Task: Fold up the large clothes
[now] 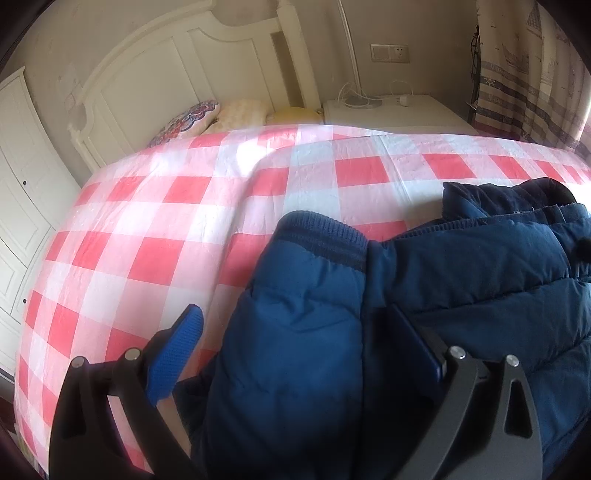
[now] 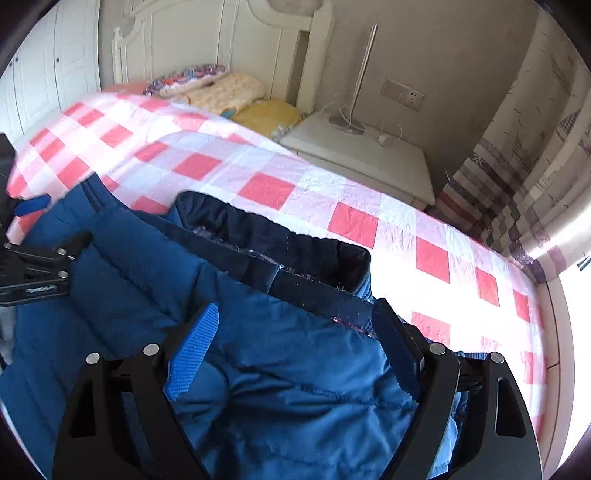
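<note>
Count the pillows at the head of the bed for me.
3, side by side against the headboard: a patterned pillow farthest from the nightstand, a cream pillow in the middle, a yellow pillow beside the nightstand. The checked cover may hide more.

Daylight glare right; fisheye-bent edges, dark corners.

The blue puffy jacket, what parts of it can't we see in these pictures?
- Blue jacket lower part: cut off by the bottom edge in both wrist views.
- Its underside: hidden against the checked bedspread.
- Fabric near the camera: covered by the left claw and the right claw.
- Inside the collar: too dark in the right wrist view.
</note>
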{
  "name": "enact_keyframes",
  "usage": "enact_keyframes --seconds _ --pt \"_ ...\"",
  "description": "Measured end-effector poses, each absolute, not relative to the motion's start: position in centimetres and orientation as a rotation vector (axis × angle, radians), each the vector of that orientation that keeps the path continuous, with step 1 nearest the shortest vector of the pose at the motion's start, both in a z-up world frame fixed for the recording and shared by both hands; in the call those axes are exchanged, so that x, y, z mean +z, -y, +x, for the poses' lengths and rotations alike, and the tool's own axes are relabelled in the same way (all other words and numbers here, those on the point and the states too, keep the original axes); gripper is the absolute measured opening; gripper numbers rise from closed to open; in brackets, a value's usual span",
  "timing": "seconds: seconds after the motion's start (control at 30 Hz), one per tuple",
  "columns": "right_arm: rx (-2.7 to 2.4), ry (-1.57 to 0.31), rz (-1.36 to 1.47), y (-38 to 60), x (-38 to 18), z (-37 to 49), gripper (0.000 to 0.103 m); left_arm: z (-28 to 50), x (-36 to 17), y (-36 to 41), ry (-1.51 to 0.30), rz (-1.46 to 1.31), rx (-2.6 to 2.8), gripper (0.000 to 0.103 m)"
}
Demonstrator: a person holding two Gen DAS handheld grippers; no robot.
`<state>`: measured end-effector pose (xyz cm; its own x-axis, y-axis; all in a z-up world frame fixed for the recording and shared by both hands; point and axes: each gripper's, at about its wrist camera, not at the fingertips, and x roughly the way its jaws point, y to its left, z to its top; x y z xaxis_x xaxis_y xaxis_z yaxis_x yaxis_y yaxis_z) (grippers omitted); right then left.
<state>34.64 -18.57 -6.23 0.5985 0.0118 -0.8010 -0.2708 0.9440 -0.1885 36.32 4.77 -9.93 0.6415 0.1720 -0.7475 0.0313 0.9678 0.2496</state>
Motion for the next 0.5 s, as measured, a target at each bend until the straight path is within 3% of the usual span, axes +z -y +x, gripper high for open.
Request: enact_keyframes --seconds 0.17,0.5 --pt "0.189 -0.994 -0.197 20.0 -8.2 36.6 0.085 36.5 -10.1 -5.2 -0.887 0.218 0.067 0.099" --pt "0.134 -0.887 -0.117 27.7 -3.9 29.1 0.083 36.4 -10.1 -5.4 -0.890 0.207 0.063 0.100"
